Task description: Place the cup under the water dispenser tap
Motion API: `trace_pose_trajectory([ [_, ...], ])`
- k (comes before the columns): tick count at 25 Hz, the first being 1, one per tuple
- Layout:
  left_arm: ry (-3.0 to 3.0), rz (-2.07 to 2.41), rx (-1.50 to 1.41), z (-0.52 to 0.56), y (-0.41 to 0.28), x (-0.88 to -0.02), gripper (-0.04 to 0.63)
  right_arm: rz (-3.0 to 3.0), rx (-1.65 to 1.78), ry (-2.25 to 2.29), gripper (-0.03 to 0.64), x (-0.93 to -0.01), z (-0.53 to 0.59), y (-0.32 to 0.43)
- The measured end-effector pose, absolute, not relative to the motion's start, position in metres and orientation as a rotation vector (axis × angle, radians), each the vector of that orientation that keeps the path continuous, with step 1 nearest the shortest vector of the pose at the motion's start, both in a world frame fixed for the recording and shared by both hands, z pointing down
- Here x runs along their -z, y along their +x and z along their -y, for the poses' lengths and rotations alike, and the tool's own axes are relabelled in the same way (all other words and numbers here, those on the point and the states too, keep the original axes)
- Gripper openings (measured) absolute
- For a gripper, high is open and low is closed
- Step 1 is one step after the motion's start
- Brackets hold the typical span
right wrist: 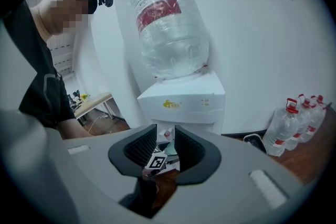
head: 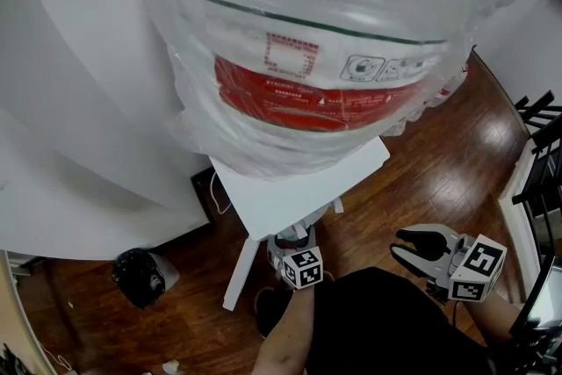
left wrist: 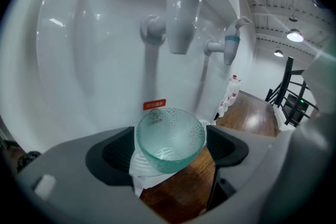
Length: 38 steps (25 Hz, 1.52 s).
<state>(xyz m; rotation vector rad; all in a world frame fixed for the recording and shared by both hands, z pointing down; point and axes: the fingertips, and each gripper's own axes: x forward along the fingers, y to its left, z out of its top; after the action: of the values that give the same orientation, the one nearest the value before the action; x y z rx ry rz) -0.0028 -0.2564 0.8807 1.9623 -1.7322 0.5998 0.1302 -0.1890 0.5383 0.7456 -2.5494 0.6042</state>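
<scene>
Floor [head: 421, 180]: dark wood boards, with a white wall [right wrist: 252, 34] behind.
Water bottle [head: 325, 39]: plastic-wrapped; it fills the head view and hides the cup [left wrist: 170, 141] below.
Dispenser [right wrist: 184, 99]: white, seen whole only in the right gripper view.
Right gripper [head: 397, 242]: near right, jaws apart, nothing between them.
Left gripper [left wrist: 169, 131]: jaws apart on either side of the cup, not pressing it; from above only its marker cube [head: 301, 268] shows.
Cup: green glass, below the red tap [left wrist: 182, 13].

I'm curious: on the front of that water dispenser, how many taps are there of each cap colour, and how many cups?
Red-capped tap: 1
Blue-capped tap: 1
Glass cup: 1
Total: 3
</scene>
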Motion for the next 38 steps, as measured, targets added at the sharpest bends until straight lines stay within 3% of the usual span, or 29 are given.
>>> trace_pose_trajectory([
  [5,2.007,1.634,-0.598,0.241,0.005,-0.869,0.492,2.574,-0.614,0.824,0.109,-0.509,0.194,0.140],
  [9,2.131,1.544,-0.573,0.208,0.027,-0.824,0.472,2.588,-0.579,0.827,0.109,-0.487,0.184,0.138],
  [18,2.436,1.567,-0.492,0.143,-0.010,-0.623,0.205,2.722,-0.464,0.837,0.100,-0.420,0.169,0.113],
  [21,2.499,1.633,-0.415,0.140,-0.039,-0.552,0.183,2.755,-0.406,0.885,0.062,-0.400,0.175,0.110],
  [24,2.472,1.692,-0.296,0.117,-0.061,-0.498,0.015,2.782,-0.386,0.953,0.033,-0.379,0.168,0.110],
  [25,2.473,1.714,-0.293,0.108,-0.073,-0.484,0.003,2.789,-0.373,0.973,0.023,-0.373,0.165,0.106],
  [38,2.671,1.381,-0.053,0.044,-0.147,-0.360,0.017,2.830,-0.377,1.143,0.002,-0.333,0.105,0.023],
])
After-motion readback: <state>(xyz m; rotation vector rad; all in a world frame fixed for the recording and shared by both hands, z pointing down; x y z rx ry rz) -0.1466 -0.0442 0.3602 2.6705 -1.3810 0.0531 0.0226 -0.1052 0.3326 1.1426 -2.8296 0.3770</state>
